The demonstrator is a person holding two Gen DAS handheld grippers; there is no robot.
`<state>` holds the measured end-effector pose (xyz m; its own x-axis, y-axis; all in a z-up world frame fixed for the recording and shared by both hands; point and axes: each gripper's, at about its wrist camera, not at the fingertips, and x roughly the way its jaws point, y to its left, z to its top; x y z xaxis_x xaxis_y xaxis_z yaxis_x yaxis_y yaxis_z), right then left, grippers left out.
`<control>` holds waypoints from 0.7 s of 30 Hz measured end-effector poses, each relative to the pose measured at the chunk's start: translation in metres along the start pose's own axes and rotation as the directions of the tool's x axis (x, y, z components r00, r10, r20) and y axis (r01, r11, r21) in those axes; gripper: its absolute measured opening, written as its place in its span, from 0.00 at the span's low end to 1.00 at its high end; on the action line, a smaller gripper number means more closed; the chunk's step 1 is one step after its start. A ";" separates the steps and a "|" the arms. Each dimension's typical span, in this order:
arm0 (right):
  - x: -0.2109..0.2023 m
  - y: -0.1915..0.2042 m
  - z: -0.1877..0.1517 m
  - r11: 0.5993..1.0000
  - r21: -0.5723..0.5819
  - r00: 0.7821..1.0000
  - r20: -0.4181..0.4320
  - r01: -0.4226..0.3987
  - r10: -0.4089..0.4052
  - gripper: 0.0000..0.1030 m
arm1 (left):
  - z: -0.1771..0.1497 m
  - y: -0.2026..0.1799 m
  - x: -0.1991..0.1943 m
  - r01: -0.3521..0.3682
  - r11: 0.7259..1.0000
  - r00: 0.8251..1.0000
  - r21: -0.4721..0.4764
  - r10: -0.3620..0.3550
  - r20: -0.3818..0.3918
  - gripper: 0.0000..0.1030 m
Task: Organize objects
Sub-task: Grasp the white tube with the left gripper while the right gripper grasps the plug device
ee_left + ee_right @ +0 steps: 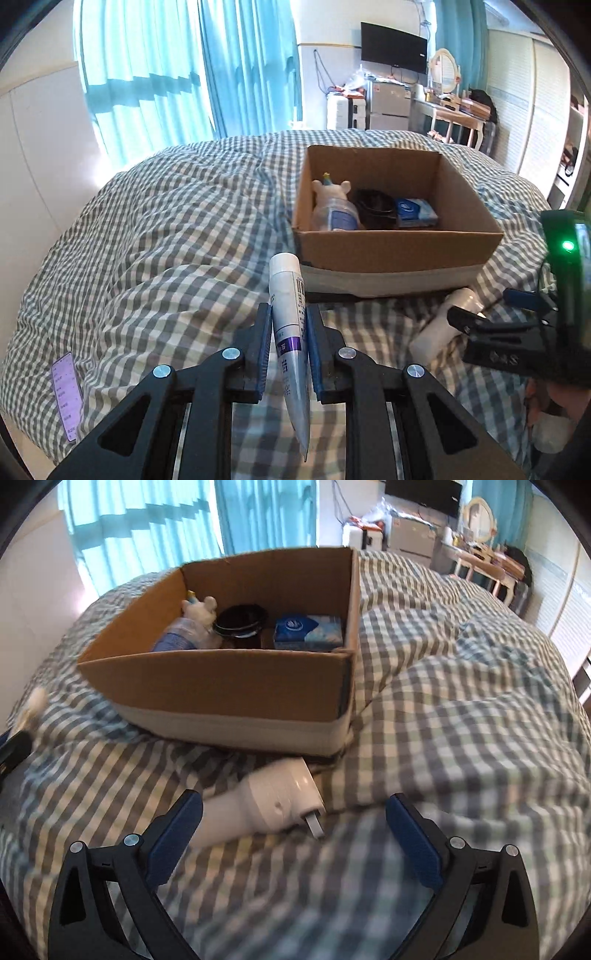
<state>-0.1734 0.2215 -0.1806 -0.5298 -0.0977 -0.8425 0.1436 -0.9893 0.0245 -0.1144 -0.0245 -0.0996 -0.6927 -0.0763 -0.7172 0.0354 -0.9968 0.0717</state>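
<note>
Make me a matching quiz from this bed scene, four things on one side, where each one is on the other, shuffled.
1. tube
2. tissue pack
3. white spray bottle
4. phone

A. lying on the quilt in front of the cardboard box
B. inside the box
C. clamped in the left gripper
D. on the quilt's far left edge

Pairs: 1-C, 2-B, 3-A, 4-D

Teal curtains [192, 66], wall-mounted screen [393, 48] — phone [66, 395] on checked bedspread [166, 229]

- Left gripper [287, 325]: angled downward, blue pads clamped on a tube [290, 332].
- Right gripper [293, 823]: angled downward, jaws spread wide, nothing gripped.
</note>
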 end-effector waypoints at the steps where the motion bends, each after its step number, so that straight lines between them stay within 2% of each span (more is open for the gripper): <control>1: 0.006 0.001 0.002 1.000 0.012 1.000 -0.011 -0.002 0.002 0.97 | -0.002 0.000 0.002 0.001 1.000 1.000 -0.003 -0.001 -0.004 0.18; 5: 0.027 0.009 0.002 1.000 0.014 0.998 -0.062 0.026 -0.025 0.97 | -0.011 0.007 0.010 0.021 0.999 0.999 -0.028 -0.022 -0.027 0.18; 11: 0.045 0.019 -0.003 0.999 -0.025 0.992 -0.115 0.041 -0.043 0.96 | -0.018 0.005 0.017 0.046 0.999 0.998 -0.018 -0.047 -0.043 0.18; 17: 0.054 0.031 -0.015 0.994 -0.097 0.982 -0.176 0.056 -0.073 0.97 | -0.022 0.005 0.018 0.060 0.998 0.997 -0.019 -0.061 -0.049 0.18; 19: 0.052 0.034 -0.019 0.992 -0.112 0.982 -0.176 0.053 -0.072 0.95 | -0.024 0.005 0.018 0.064 0.998 0.997 -0.016 -0.064 -0.049 0.18; 21: 0.044 0.037 -0.023 0.991 -0.123 0.987 -0.150 0.044 -0.063 0.85 | -0.024 0.005 0.018 0.065 0.998 0.997 -0.017 -0.066 -0.048 0.18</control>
<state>-0.1723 0.1830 -0.2294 -0.4068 -0.0182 -0.9134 0.2218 -0.9719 -0.0794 -0.1094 -0.0317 -0.1287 -0.6580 -0.0116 -0.7530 0.0024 -0.9999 0.0133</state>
